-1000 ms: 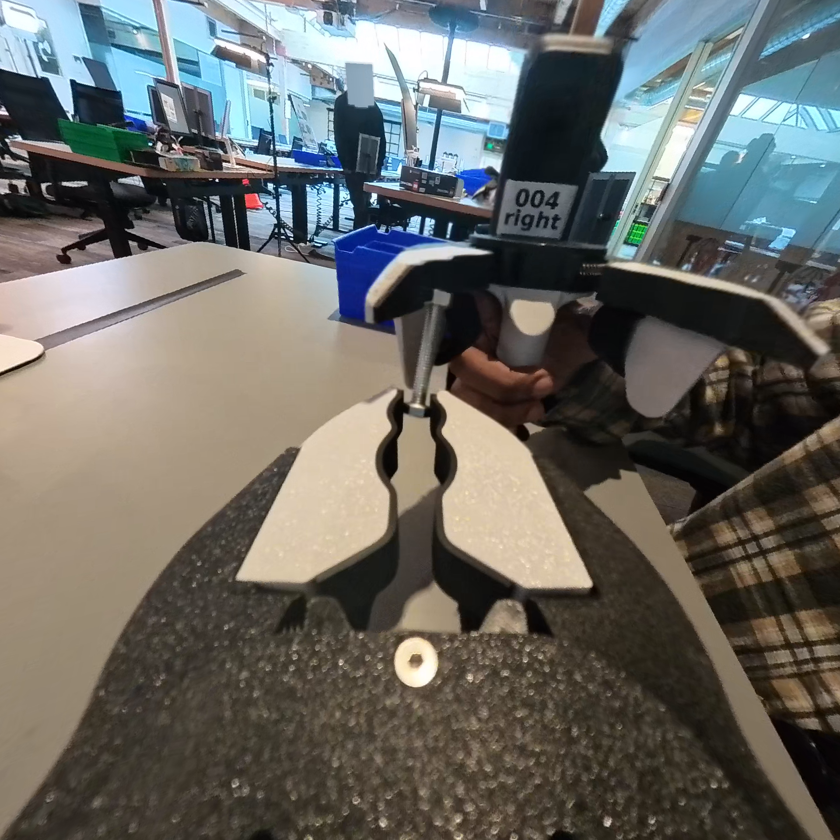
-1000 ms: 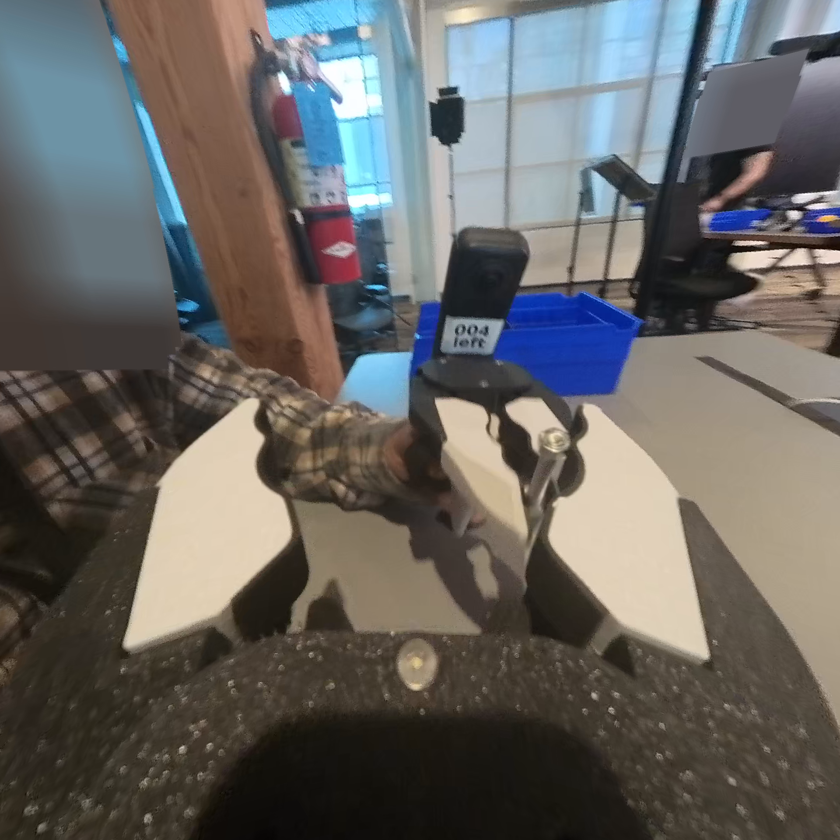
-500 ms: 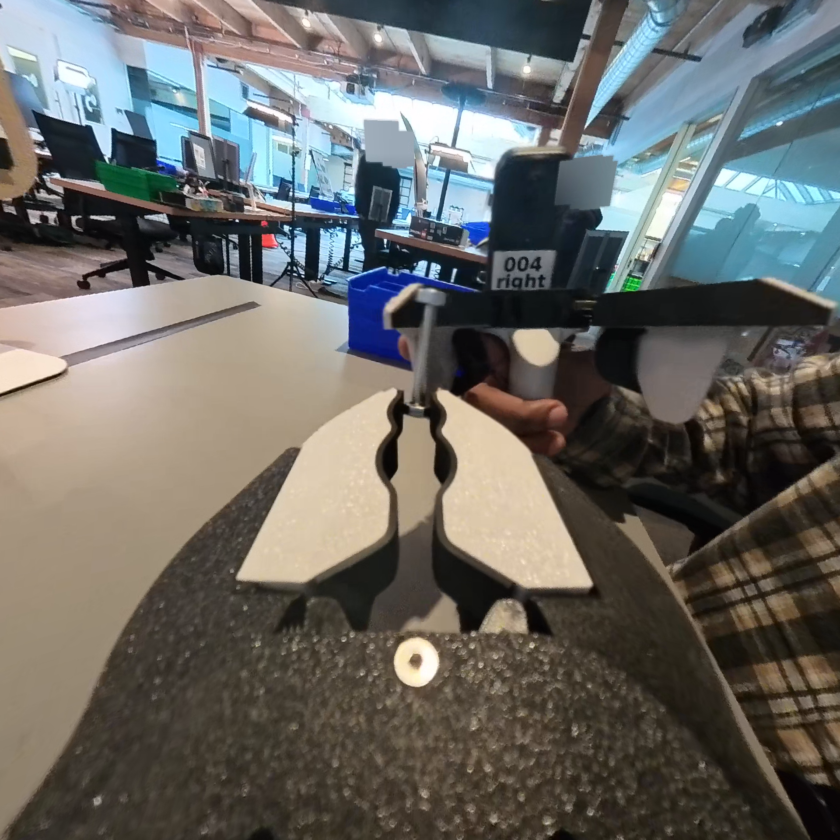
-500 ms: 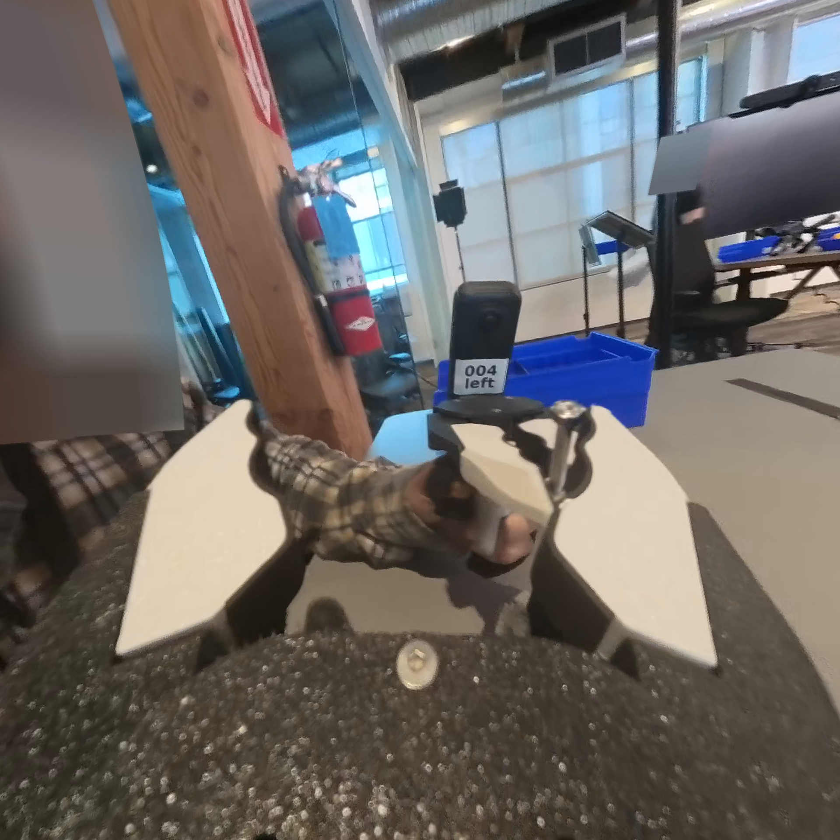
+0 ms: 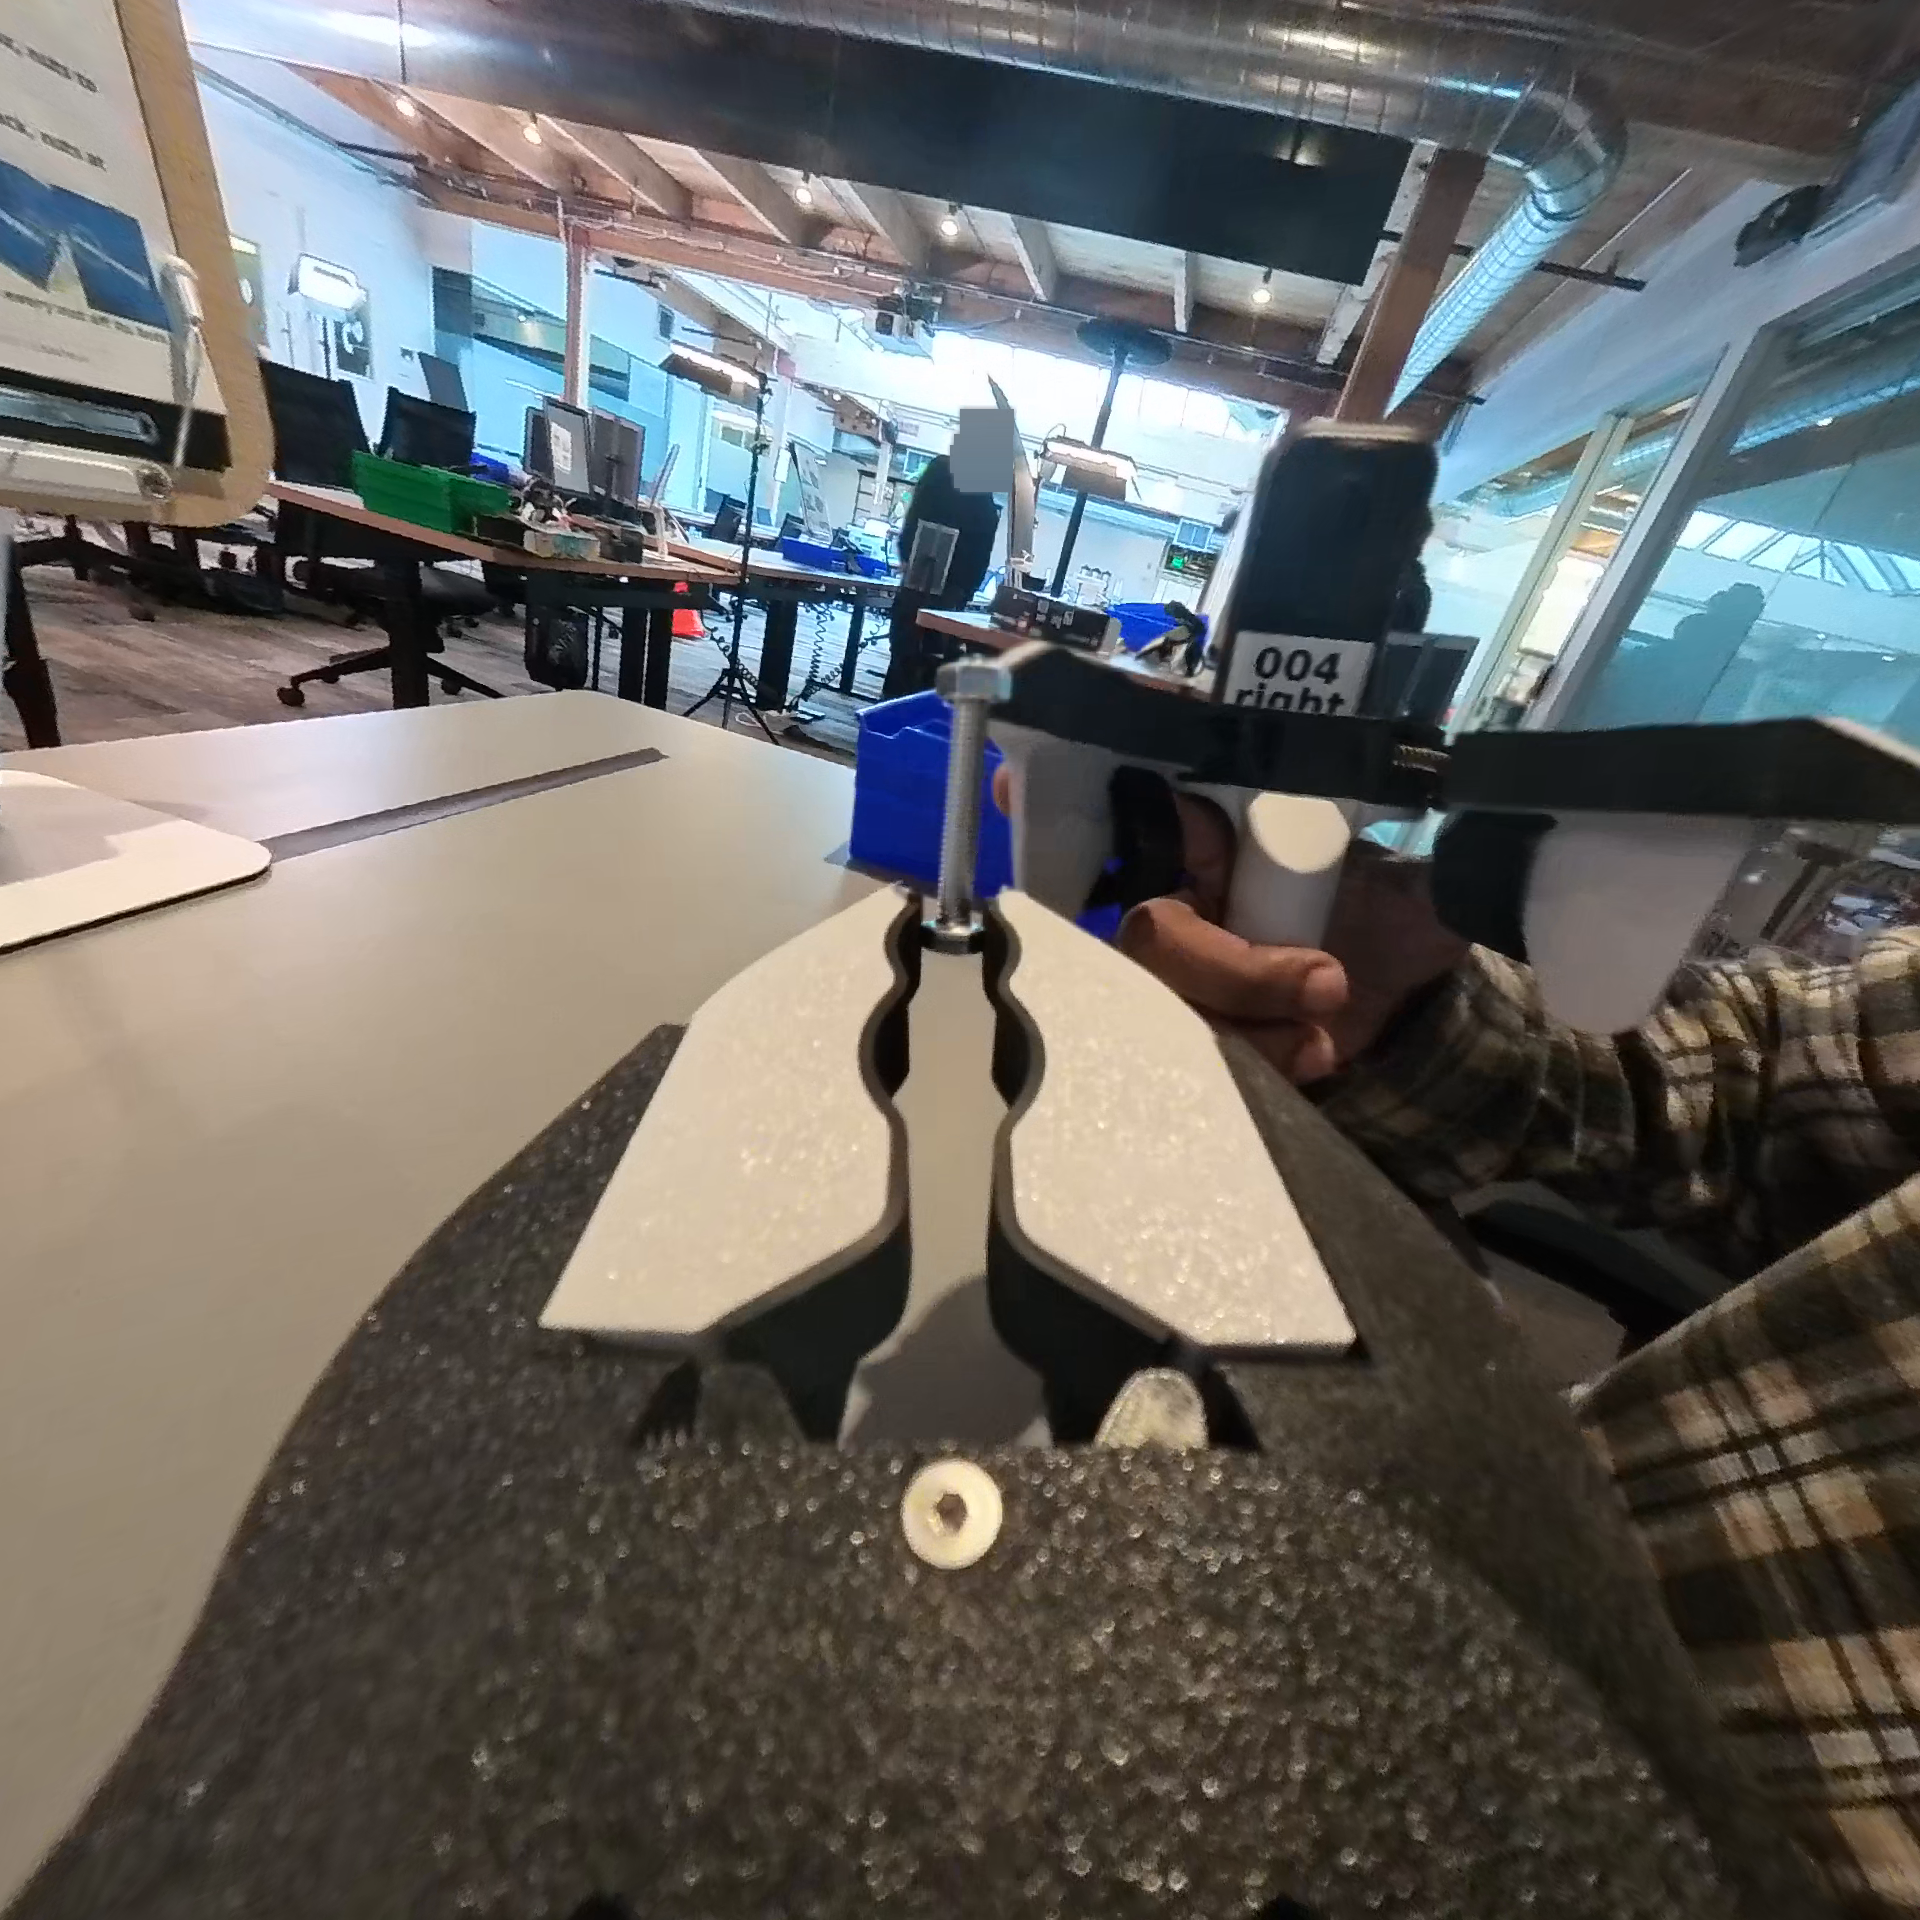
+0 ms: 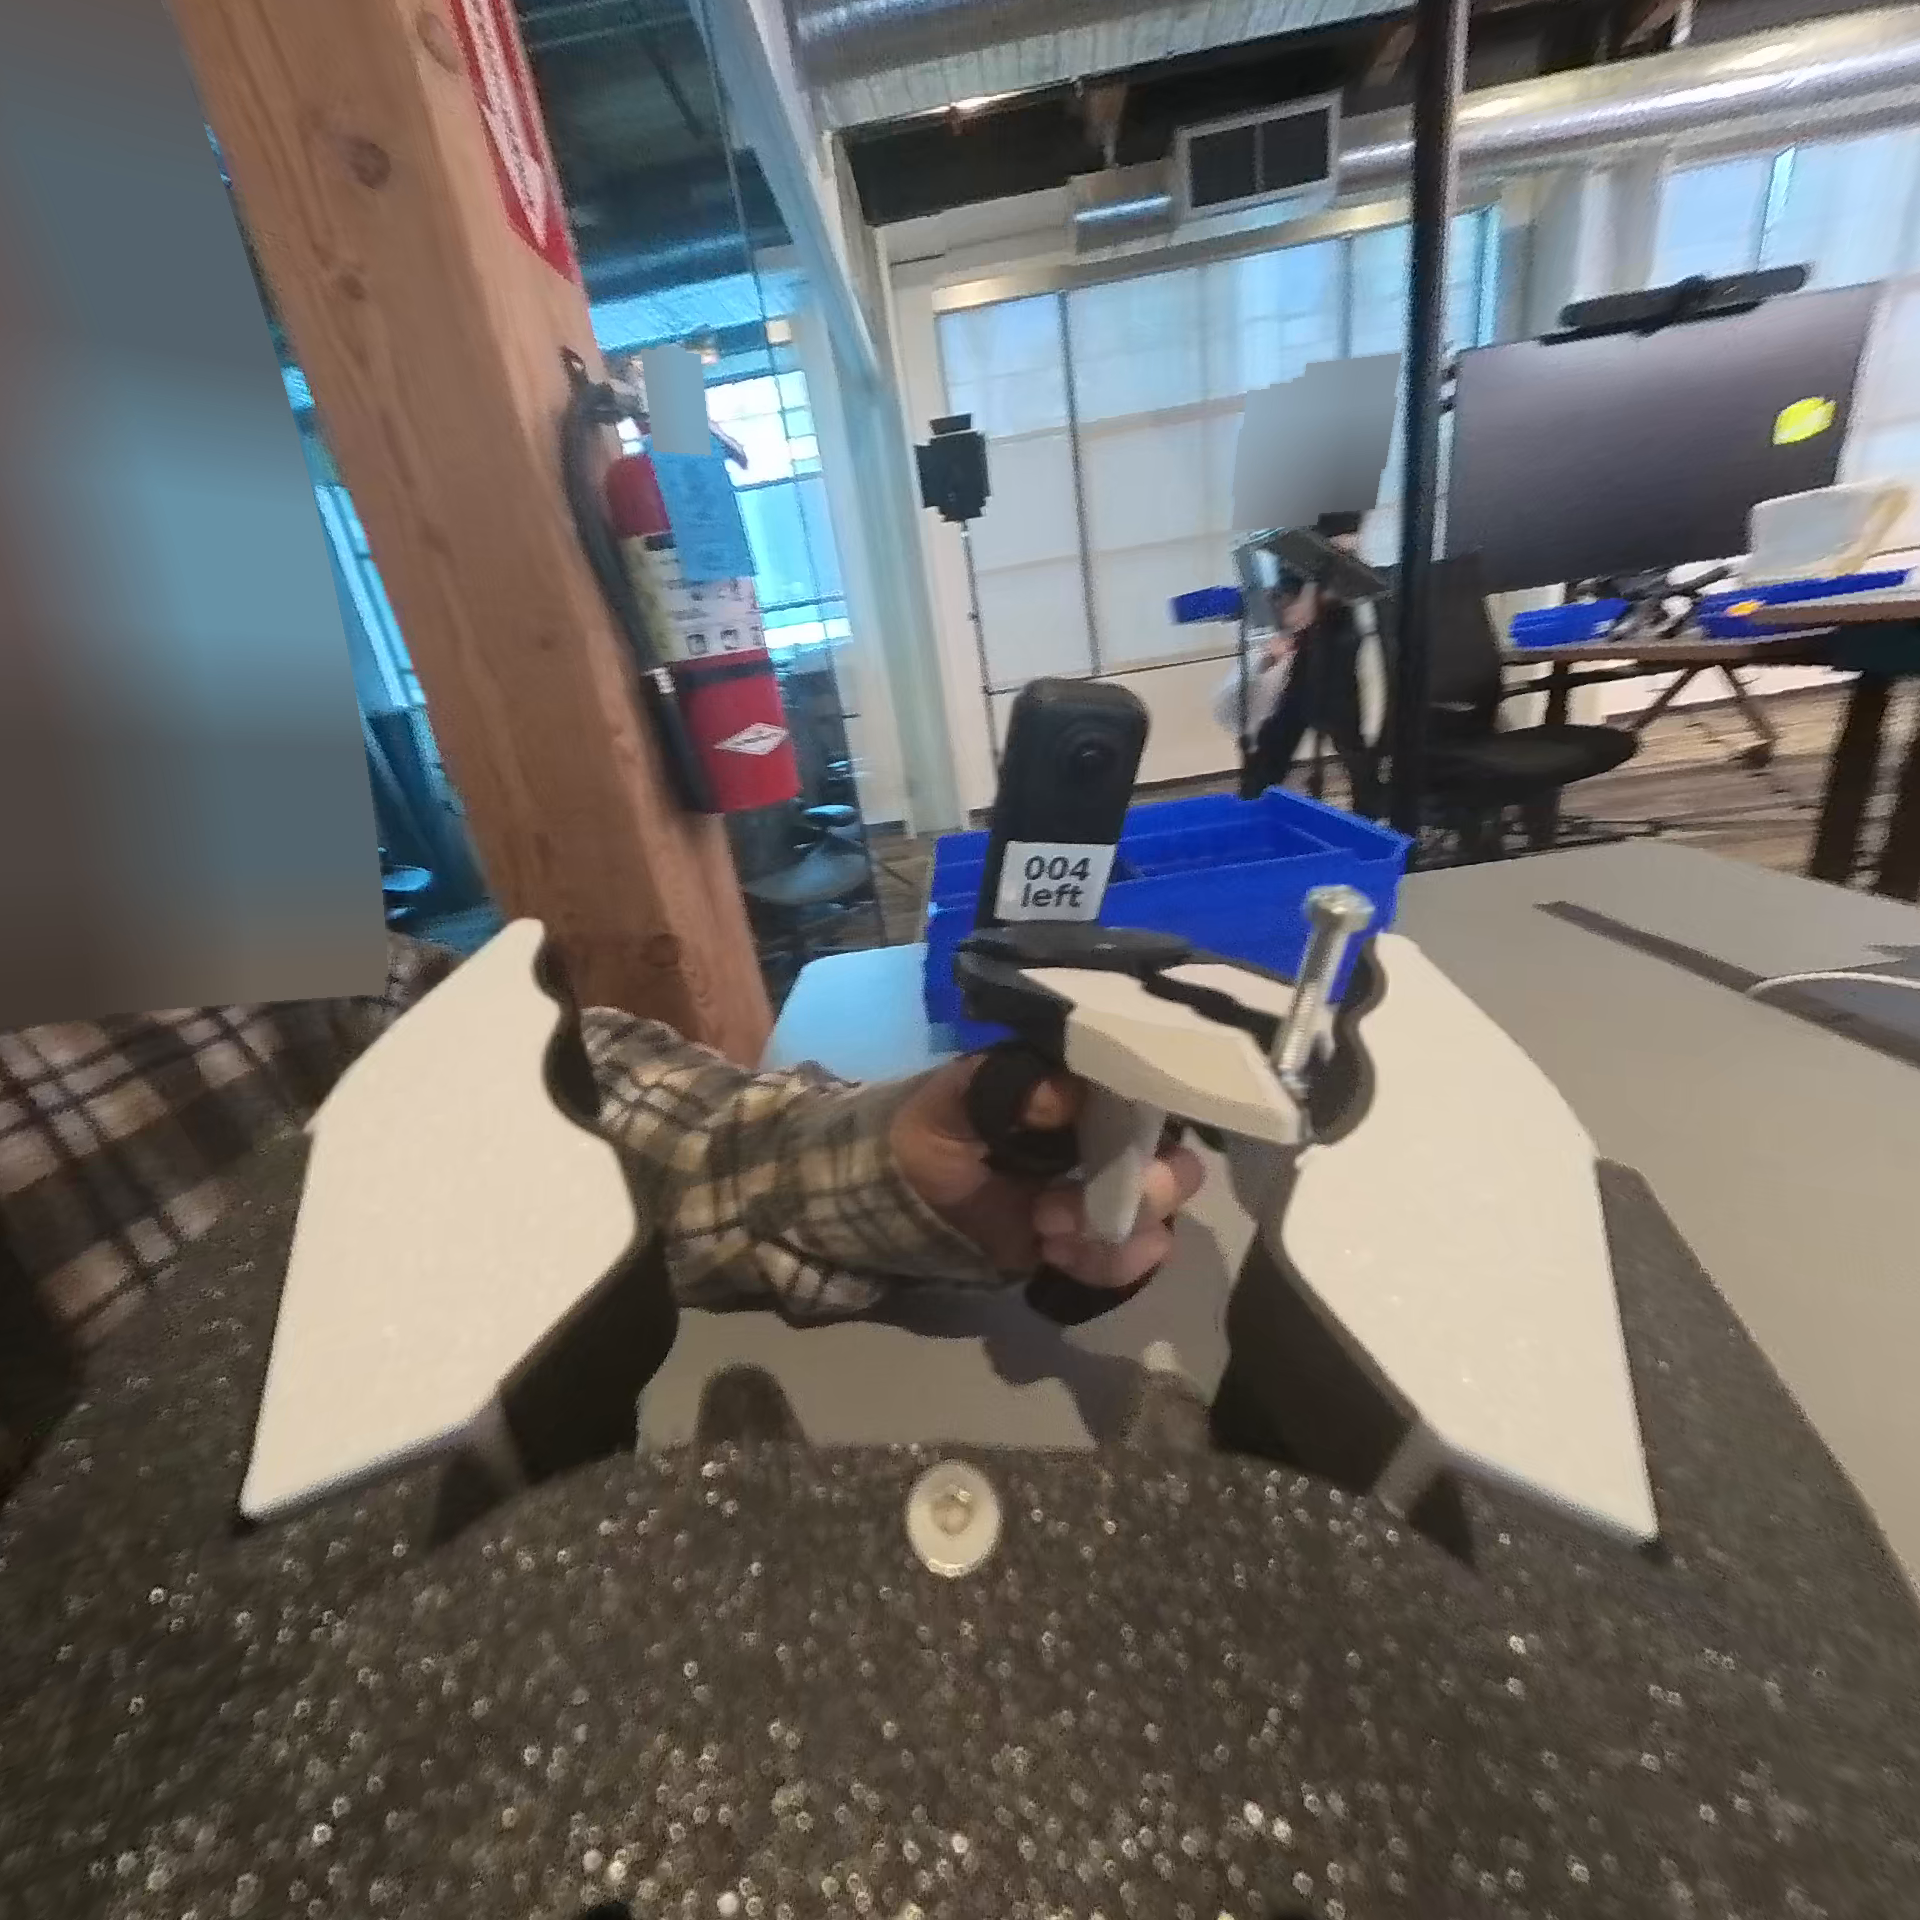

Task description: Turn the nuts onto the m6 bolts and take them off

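Nearest the lens in the left wrist view, the left gripper [image 5: 957, 928] has its two white fingers [image 5: 769, 1122] drawn almost together, their tips pinching the nut [image 5: 957, 928] at the lower end of a silver bolt [image 5: 964, 805]. That bolt stands roughly upright above the grey table [image 5: 416, 987], its hex head [image 5: 971, 683] at the top, level with one fingertip of the right gripper [image 6: 961, 997] just beside it; whether they touch cannot be told. From its own camera, the right gripper is spread wide, with nothing pressed between its white fingers [image 6: 457, 1195] (the bolt shows close against the inner edge of the right-hand finger). A hand [image 6: 997, 1174] in a plaid sleeve [image 6: 748, 1153] grips the left gripper's handle between those spread fingers. Beyond both grippers a blue bin [image 6: 1195, 894] sits on the table. Farther back are a wooden post [image 6: 447, 520], a red fire extinguisher [image 6: 727, 717] and desks with office chairs.
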A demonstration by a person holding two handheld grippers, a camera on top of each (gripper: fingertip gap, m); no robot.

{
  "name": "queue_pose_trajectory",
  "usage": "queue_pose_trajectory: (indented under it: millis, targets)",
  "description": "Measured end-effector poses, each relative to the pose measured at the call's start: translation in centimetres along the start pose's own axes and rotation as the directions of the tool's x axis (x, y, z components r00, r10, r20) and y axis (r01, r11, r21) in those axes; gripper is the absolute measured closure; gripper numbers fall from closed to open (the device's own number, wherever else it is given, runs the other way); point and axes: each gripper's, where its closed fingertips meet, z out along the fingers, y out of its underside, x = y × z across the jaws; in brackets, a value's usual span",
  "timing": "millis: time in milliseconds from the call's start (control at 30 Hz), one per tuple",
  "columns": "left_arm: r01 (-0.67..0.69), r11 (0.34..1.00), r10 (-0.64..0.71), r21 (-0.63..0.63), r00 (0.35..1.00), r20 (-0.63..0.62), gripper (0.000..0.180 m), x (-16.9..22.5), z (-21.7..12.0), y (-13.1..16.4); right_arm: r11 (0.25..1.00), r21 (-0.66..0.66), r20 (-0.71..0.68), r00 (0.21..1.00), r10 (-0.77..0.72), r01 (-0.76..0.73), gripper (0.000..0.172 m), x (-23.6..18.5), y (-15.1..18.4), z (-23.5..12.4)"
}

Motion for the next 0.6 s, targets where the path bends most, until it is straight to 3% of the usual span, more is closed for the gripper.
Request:
queue_pose_trajectory:
  millis: [233,433,600]
  targets:
    - [-0.006,1.0,0.006,-0.007,1.0,-0.004,0.17,0.5,0.5,0.3,0.999,-0.017,0.034,0.998,0.047,-0.047,0.032,0.3,0.1,2.0]
    - [0.001,1.0,-0.001,0.013,1.0,-0.006,0.17,0.4,0.2,-0.2,0.999,-0.033,-0.064,0.997,-0.031,0.029,0.026,0.9,-0.2,1.5]
    - [-0.009,1.0,0.009,0.002,1.0,0.001,0.171,0.6,0.4,0.1,0.997,-0.073,-0.007,1.0,0.002,-0.002,0.026,0.6,0.6,3.2]
